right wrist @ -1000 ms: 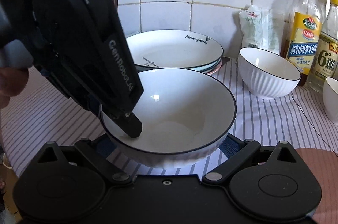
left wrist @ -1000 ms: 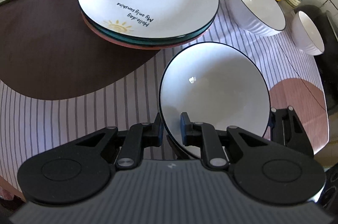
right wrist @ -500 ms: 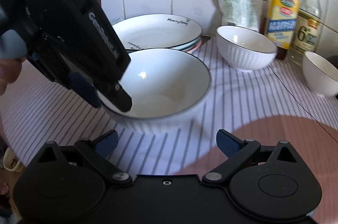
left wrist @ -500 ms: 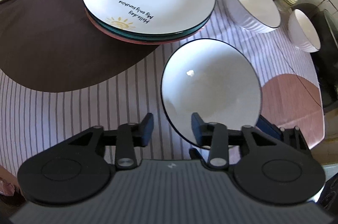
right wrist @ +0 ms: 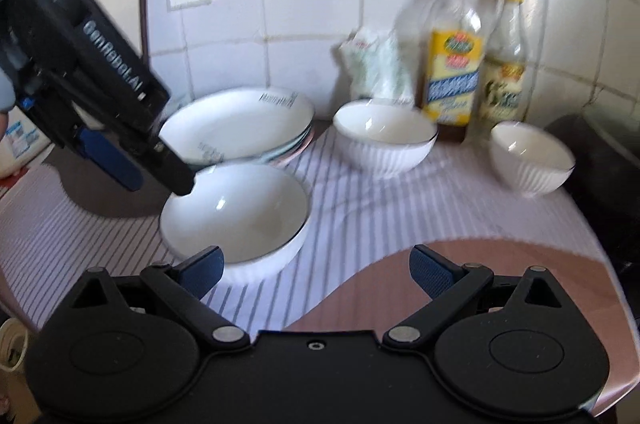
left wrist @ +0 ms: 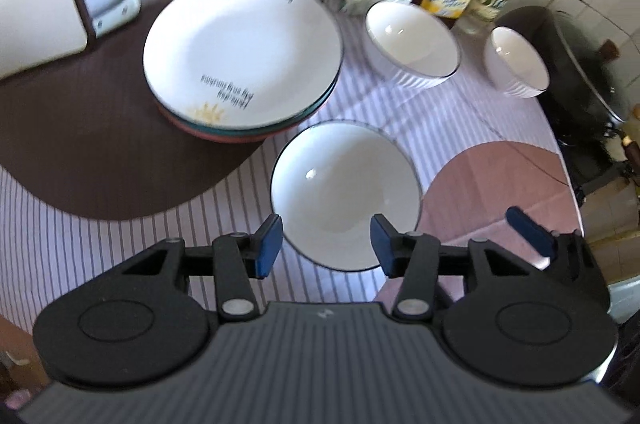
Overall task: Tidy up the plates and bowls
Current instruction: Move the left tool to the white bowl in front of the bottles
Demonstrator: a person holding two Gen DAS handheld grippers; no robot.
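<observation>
Worktop (left wrist: 100, 224): covered with a striped cloth carrying brown and pink patches; tiled wall behind.

Stack of plates (left wrist: 244, 58): already gathered at the back left, white printed plate on top, teal and pink rims visible beneath. Judged complete; no action required.

Wide shallow bowl (left wrist: 346, 194): set down upright on the striped cloth, just in front of the plate stack and apart from it. Free of both grippers.

Medium ribbed bowl (left wrist: 412, 44): near the back wall, just beside the bottles (right wrist: 454, 64) and a white bag (right wrist: 378, 64). Small ribbed bowl (left wrist: 516, 62): to its right, near the worktop edge. Both separate, not yet nested.

Left hand-held gripper (left wrist: 326, 242): jaws just opened, partly apart, nothing between the pads; wide bowl visible below the gap, not gripped. Right hand-held gripper (right wrist: 316, 266): jaws spread wide, empty, wide bowl's rim just ahead of its left finger.

Step in hand, as judged: release of the wide bowl finished; bowl gathering under way.

Next move, as judged: fetch the medium ribbed bowl, grip by the rim, lift clear of the bottles, lower centred into the wide bowl; repeat with the small bowl. Keep the rim grip firm, since glazed ceramic is likely to slip.
</observation>
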